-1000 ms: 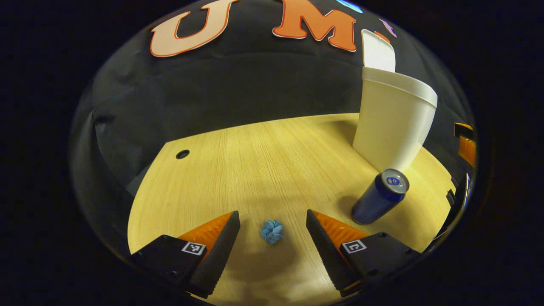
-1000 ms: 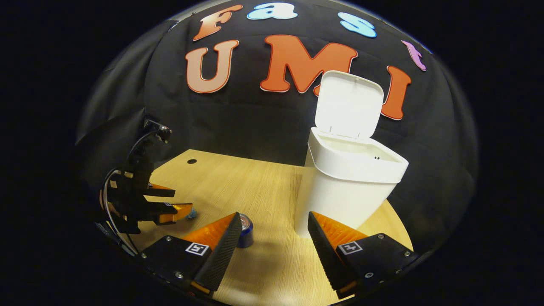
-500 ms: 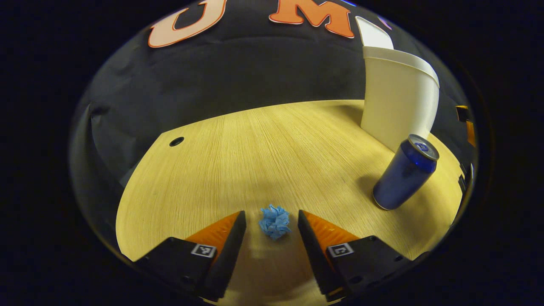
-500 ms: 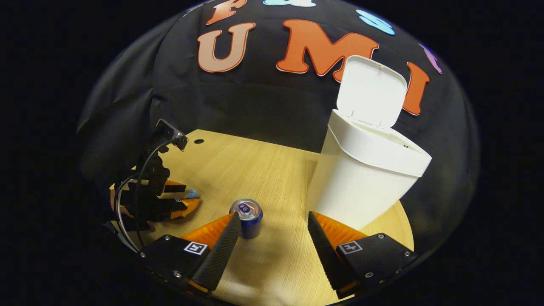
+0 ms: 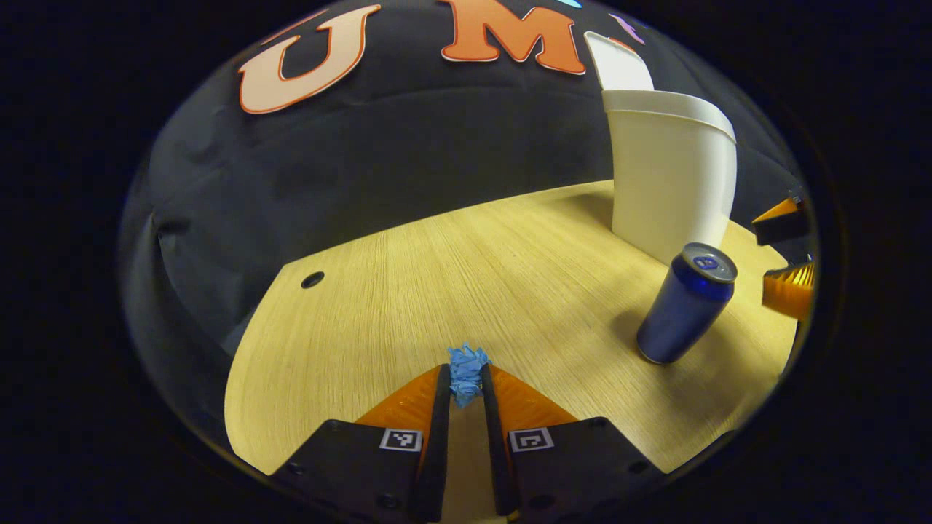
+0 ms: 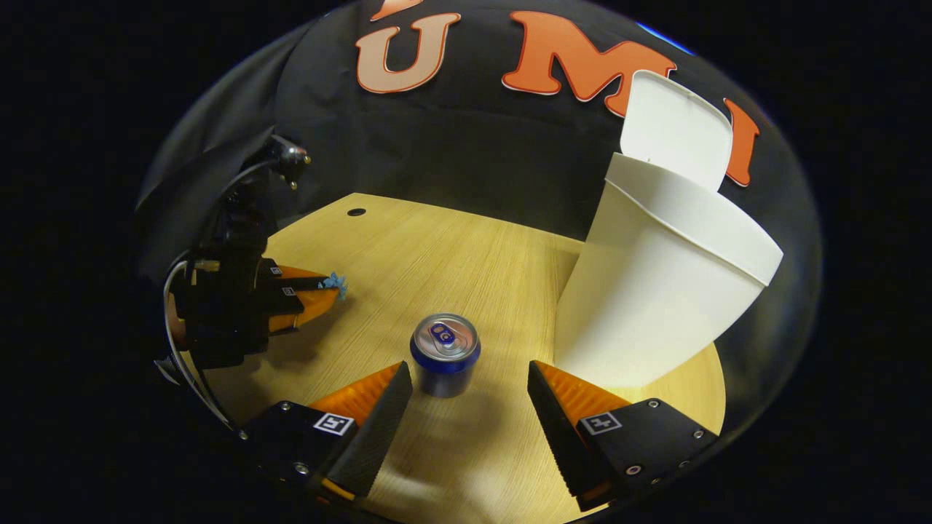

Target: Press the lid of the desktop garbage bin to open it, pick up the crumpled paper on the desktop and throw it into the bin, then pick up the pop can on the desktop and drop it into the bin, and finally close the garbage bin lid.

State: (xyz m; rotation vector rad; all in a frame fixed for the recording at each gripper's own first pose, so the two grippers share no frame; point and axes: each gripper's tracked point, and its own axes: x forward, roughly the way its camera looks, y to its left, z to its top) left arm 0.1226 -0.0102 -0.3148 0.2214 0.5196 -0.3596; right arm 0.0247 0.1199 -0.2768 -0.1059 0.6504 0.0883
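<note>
- Pale wood-grain desktop [image 5: 466, 269], rounded at the edge, carries all 3 task things; black cloth wall behind.
- Tall white plastic garbage bin [image 6: 659, 291] stands at the right rear of the desktop, its flat white hinged lid [image 6: 677, 131] tipped up and back, so the mouth is open. Opening step looks done.
- Dark blue pop can with a silver top [image 6: 445, 353] stands upright in front of the bin, near it but apart from its wall.
- Left gripper [image 5: 464, 386]: jaws drawn together, clamped on the small crumpled blue paper wad [image 5: 465, 371], which sits at the very tips and pokes out beyond them. From the right gripper view the same wad [image 6: 336, 282] shows at the tips, low over the wood; whether it has left the surface, cannot tell.
- Right gripper [image 6: 470, 397]: jaws wide apart, holding nothing, the can just ahead of the gap and nearer the left finger.
- Step in hand, as I judge it: carrying the paper to the bin. To do it well, keep the squeeze firm since the grip is only at the tips, lift straight up first, pass above the can and the rim, and release only once over the open mouth.
- Risk: the light wad slipping from so shallow a hold.
</note>
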